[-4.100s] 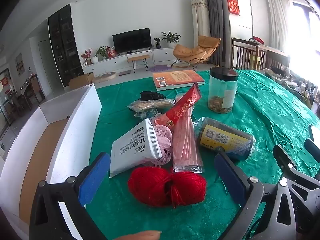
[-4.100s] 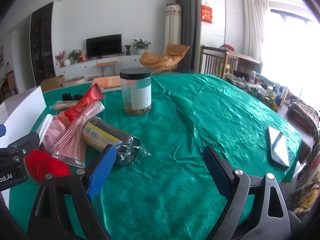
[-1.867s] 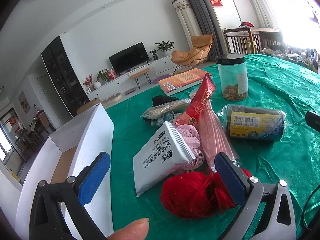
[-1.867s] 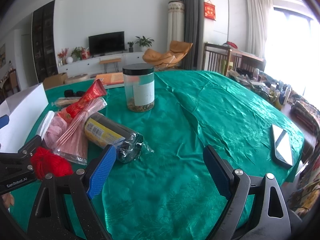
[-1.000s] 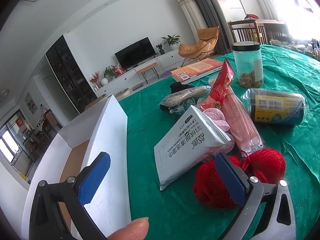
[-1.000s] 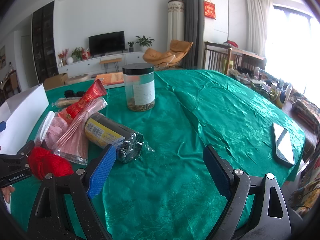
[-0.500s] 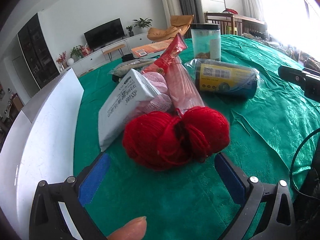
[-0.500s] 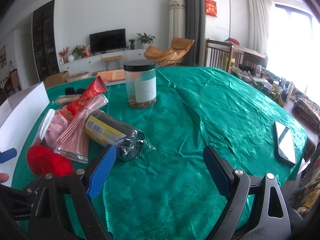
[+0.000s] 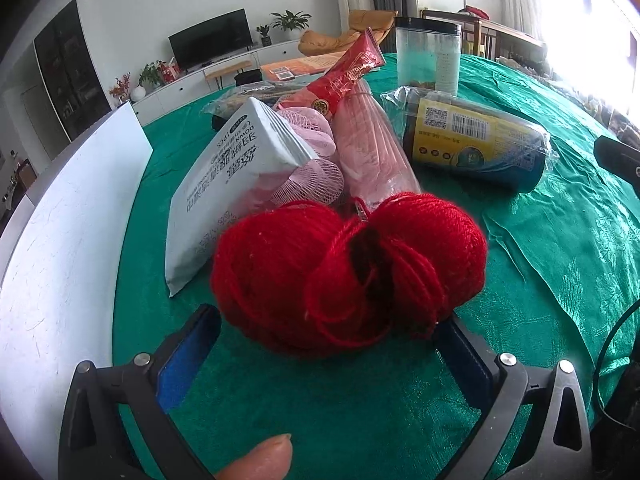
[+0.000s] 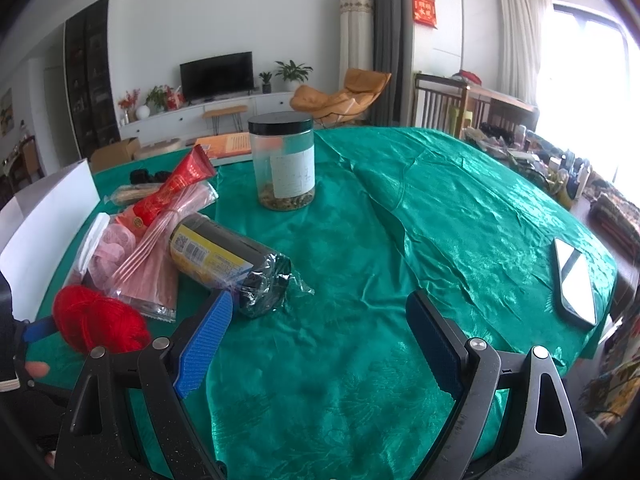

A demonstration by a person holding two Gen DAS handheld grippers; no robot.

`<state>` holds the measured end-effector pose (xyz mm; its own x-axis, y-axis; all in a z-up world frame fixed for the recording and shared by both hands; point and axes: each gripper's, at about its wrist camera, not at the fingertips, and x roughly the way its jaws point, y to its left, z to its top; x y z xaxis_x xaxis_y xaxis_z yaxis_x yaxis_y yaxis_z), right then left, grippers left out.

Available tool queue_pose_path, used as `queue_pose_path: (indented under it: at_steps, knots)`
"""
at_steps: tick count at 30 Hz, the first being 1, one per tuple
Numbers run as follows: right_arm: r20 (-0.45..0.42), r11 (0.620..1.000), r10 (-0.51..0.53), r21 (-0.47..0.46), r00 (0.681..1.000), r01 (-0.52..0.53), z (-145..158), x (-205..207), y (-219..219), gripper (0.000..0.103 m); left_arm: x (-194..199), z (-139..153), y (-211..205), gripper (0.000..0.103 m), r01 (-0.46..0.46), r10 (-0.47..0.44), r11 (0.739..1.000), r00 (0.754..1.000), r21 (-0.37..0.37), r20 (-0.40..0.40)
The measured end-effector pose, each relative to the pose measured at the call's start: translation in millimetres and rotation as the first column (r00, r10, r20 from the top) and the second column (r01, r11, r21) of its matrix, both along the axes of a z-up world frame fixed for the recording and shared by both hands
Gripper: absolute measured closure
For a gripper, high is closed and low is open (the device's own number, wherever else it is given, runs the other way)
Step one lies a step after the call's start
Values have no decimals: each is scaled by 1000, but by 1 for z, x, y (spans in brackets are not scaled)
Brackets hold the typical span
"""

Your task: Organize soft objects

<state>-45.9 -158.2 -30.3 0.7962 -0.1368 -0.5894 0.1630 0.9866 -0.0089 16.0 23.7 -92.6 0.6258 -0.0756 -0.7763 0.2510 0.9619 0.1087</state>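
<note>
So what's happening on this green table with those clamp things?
A person holds a gripper in each hand, sorting soft items. The left gripper, open, is closing in on the red yarn, which lies between its pads but isn't squeezed. The right gripper hovers open over bare green tablecloth. A white box waits beside the pile.

I see a table under a wrinkled green cloth (image 10: 460, 216). Lying on it, clustered at my left: red yarn (image 9: 344, 268), a white wipes packet (image 9: 240, 172) leaning on pink mesh pieces (image 9: 316, 176), a clear pack of pink sticks (image 9: 372, 152), a red tube (image 9: 340, 76), and a yellow-labelled dark roll in plastic wrap (image 10: 228, 262). A black-lidded jar (image 10: 282, 160) stands upright farther back, an orange book (image 10: 228, 144) beyond it. A phone (image 10: 574, 280) lies well apart at the right edge.
</note>
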Motion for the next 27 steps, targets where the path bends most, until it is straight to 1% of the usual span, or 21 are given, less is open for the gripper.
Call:
queue_pose_path:
  at_steps: [2,4,6,15,27]
  knots:
    - [-11,1000,1,6,1000,-1,-1,1,-2,12,5,-1,6,0,-11,9,999,999,-45,-32]
    - [-29,1000,2,13,1000,-2,-3,4,-3,12,11,-3,12,0,-30,22,994,997,-108,-75]
    - [-43,1000,2,19,999,-1,-5,6,-4,12,12,-3,10,0,-27,20,995,997,-97,-69]
    - [-73,999,5,35,997,-3,-8,10,-7,12,12,-4,9,0,-28,22,994,998,-103,-65]
    - [-80,999,5,47,997,-1,-9,11,-10,12,12,-4,9,0,-28,22,994,998,-103,-65]
